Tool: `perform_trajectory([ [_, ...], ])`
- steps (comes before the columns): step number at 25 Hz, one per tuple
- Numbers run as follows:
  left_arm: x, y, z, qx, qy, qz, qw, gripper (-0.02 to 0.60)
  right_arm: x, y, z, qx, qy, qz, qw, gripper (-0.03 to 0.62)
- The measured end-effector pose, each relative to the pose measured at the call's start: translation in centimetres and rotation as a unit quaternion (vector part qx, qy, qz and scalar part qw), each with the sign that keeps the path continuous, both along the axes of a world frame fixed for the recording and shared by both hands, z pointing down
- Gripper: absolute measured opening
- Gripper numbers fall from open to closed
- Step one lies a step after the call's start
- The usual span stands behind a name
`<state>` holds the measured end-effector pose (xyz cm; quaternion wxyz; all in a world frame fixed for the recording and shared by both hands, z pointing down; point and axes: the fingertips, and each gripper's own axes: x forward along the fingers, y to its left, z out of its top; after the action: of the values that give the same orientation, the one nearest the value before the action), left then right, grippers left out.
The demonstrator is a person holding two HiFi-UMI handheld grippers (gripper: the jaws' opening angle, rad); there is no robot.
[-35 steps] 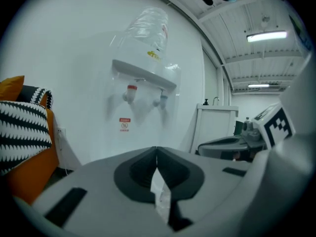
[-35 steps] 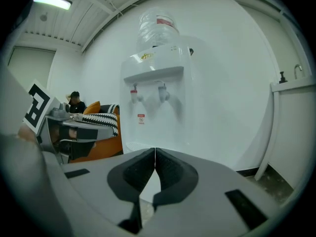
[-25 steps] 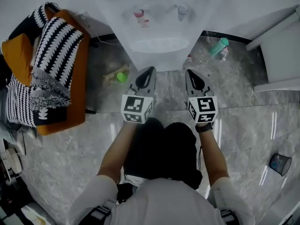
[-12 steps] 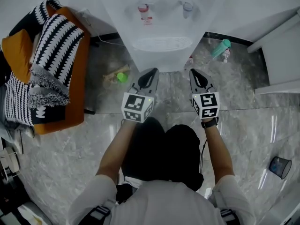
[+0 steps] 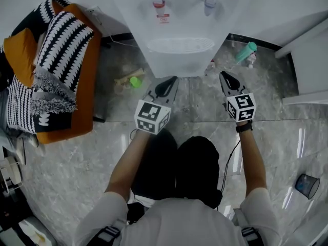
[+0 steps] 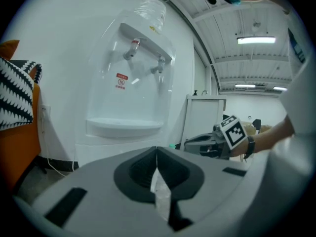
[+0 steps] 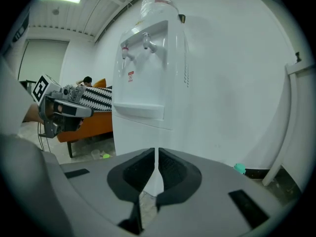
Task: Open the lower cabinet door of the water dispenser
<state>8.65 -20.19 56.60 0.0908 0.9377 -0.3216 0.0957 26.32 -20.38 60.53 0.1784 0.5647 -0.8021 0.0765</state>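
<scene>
A person is crouching on the grey marble floor (image 5: 72, 163) in front of a white water dispenser (image 5: 179, 29), holding a gripper in each hand. The dispenser is standing against the white wall, and its red tap (image 5: 159, 3), blue tap (image 5: 209, 3) and drip tray (image 5: 180, 45) are facing the person.

The left gripper (image 5: 172, 78) is pointing at the dispenser's base, just short of it and apart from it. Its jaws are clenched together with nothing between them, as the left gripper view shows (image 6: 157, 152). The right gripper (image 5: 223, 74) is hovering off the dispenser's right front corner, also not touching it. Its jaws are likewise pressed shut and empty (image 7: 156, 154).

The lower cabinet door (image 6: 113, 149) is the flat white panel under the drip tray. From both gripper views it is lying flush and closed, though I cannot make out a handle or a seam on it.

To the person's left, an orange chair (image 5: 84, 86) is carrying a black-and-white blanket (image 5: 61, 45), and a small green cup (image 5: 135, 82) is lying on the floor beside the dispenser. To the right, a teal bottle (image 5: 246, 50) is lying near the wall, next to a white cupboard (image 5: 312, 60). A dark cup (image 5: 306, 184) is sitting well off to the right.
</scene>
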Motion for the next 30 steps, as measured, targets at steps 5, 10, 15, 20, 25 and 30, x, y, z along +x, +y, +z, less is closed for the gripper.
perform_trajectory([
  [5, 0.9, 0.7, 0.2, 0.002, -0.002, 0.02, 0.9998, 0.014, 1.4, -1.2, 0.1, 0.002, -0.003, -0.025, 1.0, 0.012],
  [10, 2.0, 0.9, 0.6, 0.001, 0.005, 0.042, 0.9991, 0.014, 1.1, -2.5, 0.4, 0.004, 0.006, -0.079, 0.997, 0.012],
  [15, 4.0, 1.5, 0.5, 0.012, 0.021, 0.091, 0.9956, 0.014, 0.4, -3.7, 1.7, -0.004, 0.018, -0.131, 0.991, 0.085],
  [20, 5.8, 1.7, 0.9, 0.023, 0.021, 0.127, 0.9914, 0.014, -0.3, -4.9, 3.1, -0.017, 0.014, -0.157, 0.987, 0.176],
  [25, 6.8, 2.1, 0.9, 0.023, 0.03, 0.143, 0.989, 0.014, -0.3, -6.7, 3.5, -0.028, 0.013, -0.169, 0.985, 0.259],
  [30, 7.3, 2.8, 0.4, 0.021, 0.043, 0.161, 0.9859, 0.014, -0.3, -8.5, 3.3, -0.025, 0.0, -0.171, 0.985, 0.311],
])
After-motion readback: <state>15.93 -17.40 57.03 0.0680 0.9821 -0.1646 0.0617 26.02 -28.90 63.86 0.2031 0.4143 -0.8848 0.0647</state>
